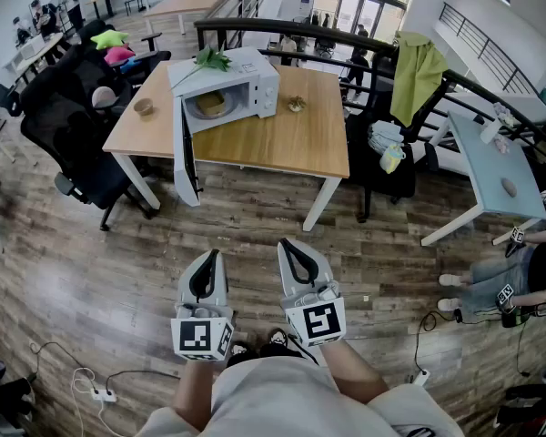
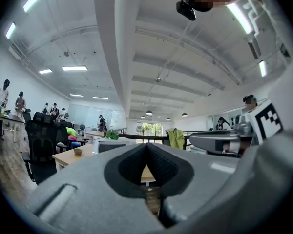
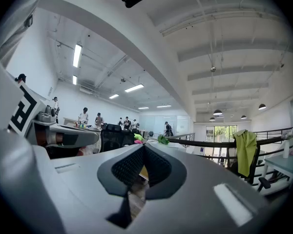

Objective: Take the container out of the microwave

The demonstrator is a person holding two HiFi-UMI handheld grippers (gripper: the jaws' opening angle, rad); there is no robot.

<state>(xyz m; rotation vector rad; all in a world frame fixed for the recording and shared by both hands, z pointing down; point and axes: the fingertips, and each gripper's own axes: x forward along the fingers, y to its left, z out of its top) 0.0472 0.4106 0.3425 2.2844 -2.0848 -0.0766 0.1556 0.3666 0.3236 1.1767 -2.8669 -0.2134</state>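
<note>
Well short of the open microwave (image 1: 255,85), left gripper (image 1: 211,256) and right gripper (image 1: 286,245) hang with fingers (image 1: 220,286) closed, empty.

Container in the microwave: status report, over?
Both shut and empty, left gripper and right gripper, well short of table. Untouched container inside microwave, door open. Nothing seen in the way.

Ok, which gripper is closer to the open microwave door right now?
Left. The left gripper sits almost straight in front of the microwave door, well short of it; the right gripper is off to the door's right.
</note>
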